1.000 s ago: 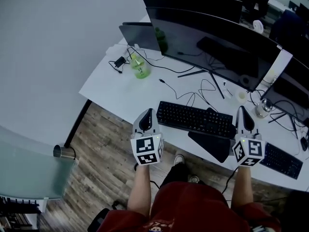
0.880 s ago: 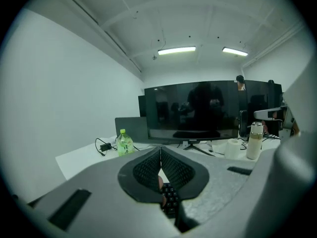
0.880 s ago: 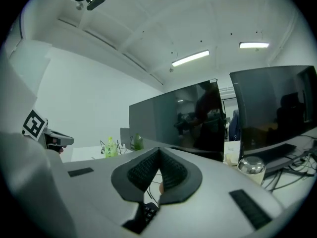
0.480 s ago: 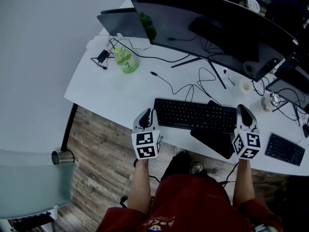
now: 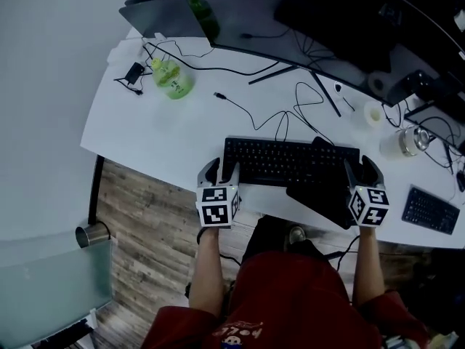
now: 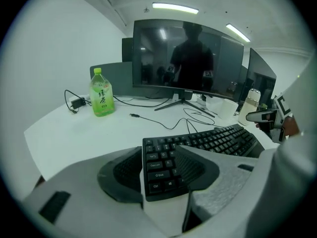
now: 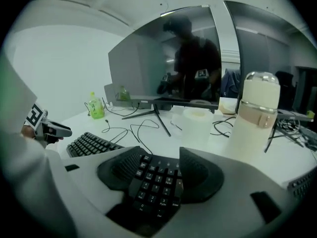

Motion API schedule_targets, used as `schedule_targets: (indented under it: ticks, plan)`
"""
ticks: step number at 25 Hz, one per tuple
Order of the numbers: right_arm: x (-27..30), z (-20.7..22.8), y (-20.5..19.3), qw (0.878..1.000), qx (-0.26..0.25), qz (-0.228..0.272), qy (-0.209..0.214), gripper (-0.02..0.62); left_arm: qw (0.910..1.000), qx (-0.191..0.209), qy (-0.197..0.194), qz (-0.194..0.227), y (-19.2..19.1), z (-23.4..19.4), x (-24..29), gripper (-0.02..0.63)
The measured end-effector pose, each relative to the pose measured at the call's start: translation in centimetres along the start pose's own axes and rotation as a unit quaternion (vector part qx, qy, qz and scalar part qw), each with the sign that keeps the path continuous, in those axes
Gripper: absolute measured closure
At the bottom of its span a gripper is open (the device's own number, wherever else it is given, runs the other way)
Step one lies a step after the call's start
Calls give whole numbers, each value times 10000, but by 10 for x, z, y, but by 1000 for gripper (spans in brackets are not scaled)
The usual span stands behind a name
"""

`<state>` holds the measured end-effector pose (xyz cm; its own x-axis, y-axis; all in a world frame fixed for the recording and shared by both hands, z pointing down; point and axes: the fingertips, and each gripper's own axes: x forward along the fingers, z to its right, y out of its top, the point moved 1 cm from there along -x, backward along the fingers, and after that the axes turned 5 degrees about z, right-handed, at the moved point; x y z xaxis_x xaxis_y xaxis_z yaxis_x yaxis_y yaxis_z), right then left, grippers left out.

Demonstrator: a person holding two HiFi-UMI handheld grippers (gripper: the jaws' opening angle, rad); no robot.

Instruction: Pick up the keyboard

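Note:
A black keyboard (image 5: 290, 162) lies on the white desk (image 5: 160, 133) near its front edge. My left gripper (image 5: 221, 172) is at the keyboard's left end and my right gripper (image 5: 360, 169) at its right end. Both sets of jaws have just been opening. In the left gripper view the keyboard's left end (image 6: 163, 162) lies between the spread jaws of the left gripper (image 6: 158, 172); the pads do not press on it. In the right gripper view the number pad (image 7: 156, 182) sits between the spread jaws of the right gripper (image 7: 159, 175).
A black mouse pad (image 5: 323, 198) lies under the keyboard's right part. Behind it are loose cables (image 5: 290, 115), a green tea bottle (image 5: 169, 78), a curved monitor (image 5: 312, 20), a white roll (image 5: 373, 113) and a glass jar (image 5: 411, 141). A second keyboard (image 5: 430, 211) lies at the right.
Both grippers have come down from above the desk edge to the keyboard's two ends, and both pairs of jaws have gone from shut to spread.

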<state>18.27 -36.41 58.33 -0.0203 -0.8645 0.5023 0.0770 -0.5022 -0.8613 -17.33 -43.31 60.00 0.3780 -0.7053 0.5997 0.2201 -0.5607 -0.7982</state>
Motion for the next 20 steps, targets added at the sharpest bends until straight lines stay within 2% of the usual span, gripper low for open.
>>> schedule_targets:
  ticks: [5,8,13,20]
  plan:
    - [11,0,-29,9979,201,-607,115,274,9979,-202,-327,-522,-19,-5,18,362]
    - [15,1,-44,9946,304,-977,141,240,9956,-262,-447,-785,-26,-7,25,350]
    - [20,7,-60,9883,572,-1408,143,210,9901,-412,-646,-1173,-32,-8,37,340]
    - [26,9,-74,9799,770,-1829,208,204,9803,-643,-956,-1605,-38,-13,45,308]
